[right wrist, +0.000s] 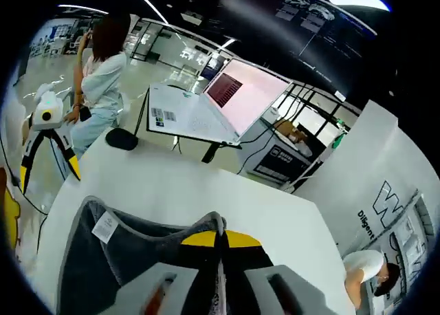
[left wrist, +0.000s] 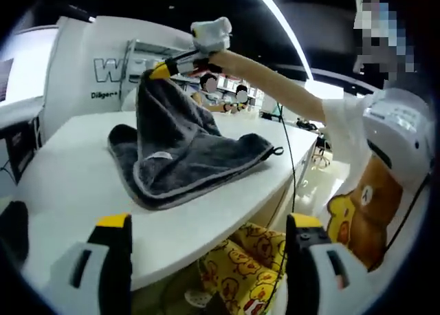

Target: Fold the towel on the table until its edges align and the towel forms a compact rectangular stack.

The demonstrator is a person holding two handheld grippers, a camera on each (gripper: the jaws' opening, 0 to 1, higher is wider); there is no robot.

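Towel [left wrist: 180, 153], dark grey with a lighter border, lies half folded on the white table [left wrist: 62, 164], and one corner of it is lifted up into a peak. In the left gripper view the whole towel is seen from the side, with a small loop at its right corner, and the right gripper [left wrist: 159, 71] pinches the raised corner above the table; a person's bare arm [left wrist: 275, 81] reaches to it from the right. The right gripper view looks down along its own jaws: they are pressed together with the towel's edge [right wrist: 206, 225] caught between them, the cloth hangs below with a white label [right wrist: 104, 227], and the left gripper [right wrist: 48, 146] stands at the far left beside the table edge. This view also shows a slanted display board [right wrist: 206, 109] behind the table, a dark oval object [right wrist: 121, 139] on the table near it, and another person [right wrist: 103, 81] standing further back. In the left gripper view, the left gripper's own jaws stand wide apart with nothing between them, low in front of the near table edge, away from the towel.
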